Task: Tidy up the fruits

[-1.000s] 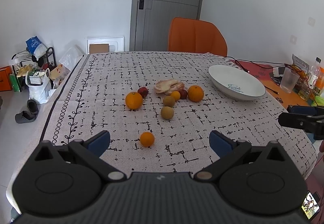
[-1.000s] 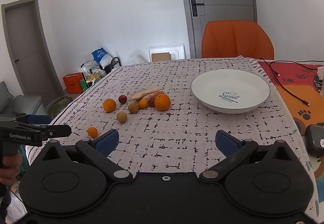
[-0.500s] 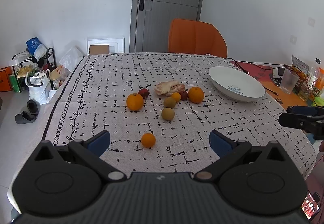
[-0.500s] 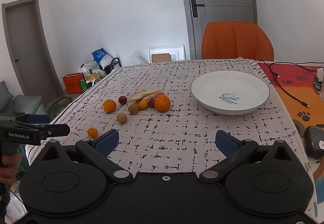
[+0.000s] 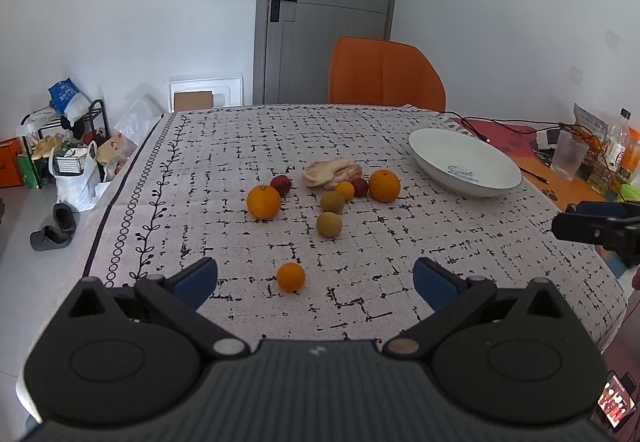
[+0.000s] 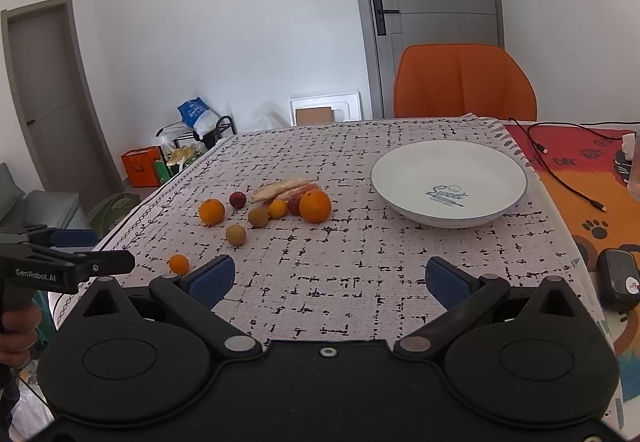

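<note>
Peel [image 5: 332,172] lengthwise left-to-right behind oranges [image 5: 384,185], both claws [image 5: 315,278] [image 6: 327,281] agape.

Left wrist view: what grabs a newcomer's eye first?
The scatter of fruit mid-table on the black-and-white patterned tablecloth: two big oranges, two brownish-green fruits, and one small orange lying alone nearest the open left claw. Next, the empty white bowl to the right of the cluster, and the bright orange chair behind the table's far edge.
</note>
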### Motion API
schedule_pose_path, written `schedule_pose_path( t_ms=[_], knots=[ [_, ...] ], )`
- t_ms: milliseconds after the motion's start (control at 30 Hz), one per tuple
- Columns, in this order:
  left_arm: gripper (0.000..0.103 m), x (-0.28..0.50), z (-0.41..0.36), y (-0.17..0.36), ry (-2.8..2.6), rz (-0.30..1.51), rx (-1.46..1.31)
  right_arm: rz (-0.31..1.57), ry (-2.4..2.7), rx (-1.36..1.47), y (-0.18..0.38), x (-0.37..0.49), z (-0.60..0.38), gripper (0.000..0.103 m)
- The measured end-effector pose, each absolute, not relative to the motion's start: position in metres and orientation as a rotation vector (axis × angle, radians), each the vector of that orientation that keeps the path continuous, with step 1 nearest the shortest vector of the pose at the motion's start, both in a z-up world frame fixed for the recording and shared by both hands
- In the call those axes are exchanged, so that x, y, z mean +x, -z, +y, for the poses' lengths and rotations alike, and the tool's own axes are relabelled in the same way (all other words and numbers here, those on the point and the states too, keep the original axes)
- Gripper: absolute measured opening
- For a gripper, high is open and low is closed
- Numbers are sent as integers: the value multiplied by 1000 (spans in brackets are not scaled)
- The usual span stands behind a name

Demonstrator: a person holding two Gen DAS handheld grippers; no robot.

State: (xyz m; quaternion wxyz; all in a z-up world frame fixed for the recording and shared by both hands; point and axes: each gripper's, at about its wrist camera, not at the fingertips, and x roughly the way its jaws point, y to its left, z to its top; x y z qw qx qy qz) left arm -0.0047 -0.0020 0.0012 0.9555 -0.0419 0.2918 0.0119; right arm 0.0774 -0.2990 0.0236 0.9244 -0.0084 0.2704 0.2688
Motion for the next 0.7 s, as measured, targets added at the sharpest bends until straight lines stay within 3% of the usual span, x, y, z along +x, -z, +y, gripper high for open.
schedule_pose_path(
  t_ms=[700],
  knots=[
    [101,3,0,11,-6,555,-75,540,-566,-19,-11,83,-296,103]
  ],
)
